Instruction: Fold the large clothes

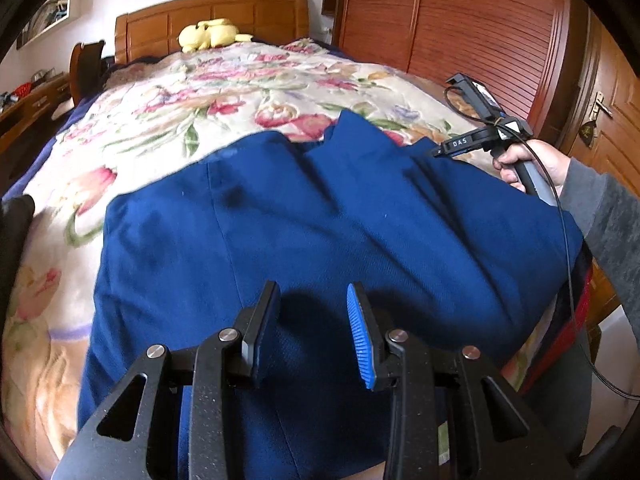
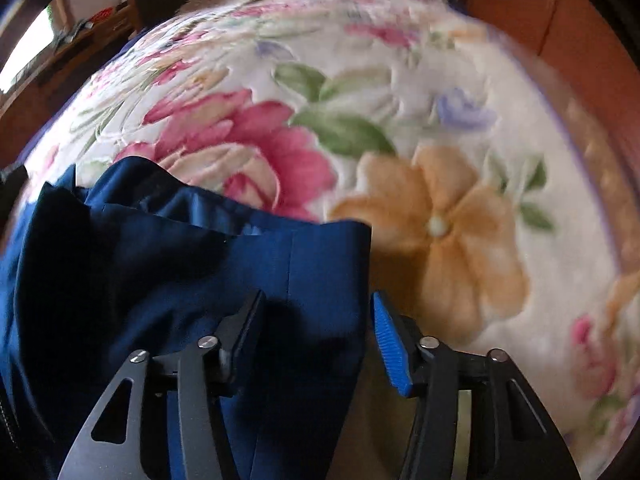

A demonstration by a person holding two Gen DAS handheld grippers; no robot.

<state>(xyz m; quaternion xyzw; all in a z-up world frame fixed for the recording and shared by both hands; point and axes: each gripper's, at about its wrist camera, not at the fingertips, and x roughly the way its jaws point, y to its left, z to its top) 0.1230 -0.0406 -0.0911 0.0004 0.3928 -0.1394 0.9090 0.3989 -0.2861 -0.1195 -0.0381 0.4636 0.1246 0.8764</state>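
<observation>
Both fingers (image 1: 276,320) apart above blue garment (image 1: 320,220) on floral bedspread (image 1: 200,92)

The blue garment (image 1: 320,220) is matt woven cloth; the floral bedspread (image 1: 192,100) looks plush; the wardrobe (image 1: 460,20) is glossy slatted wood.

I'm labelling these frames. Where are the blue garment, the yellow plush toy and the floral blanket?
blue garment (image 1: 320,220): left wrist view, middle of the cloth.
yellow plush toy (image 1: 210,34): left wrist view, its body.
floral blanket (image 2: 440,208): right wrist view, orange flower.
</observation>
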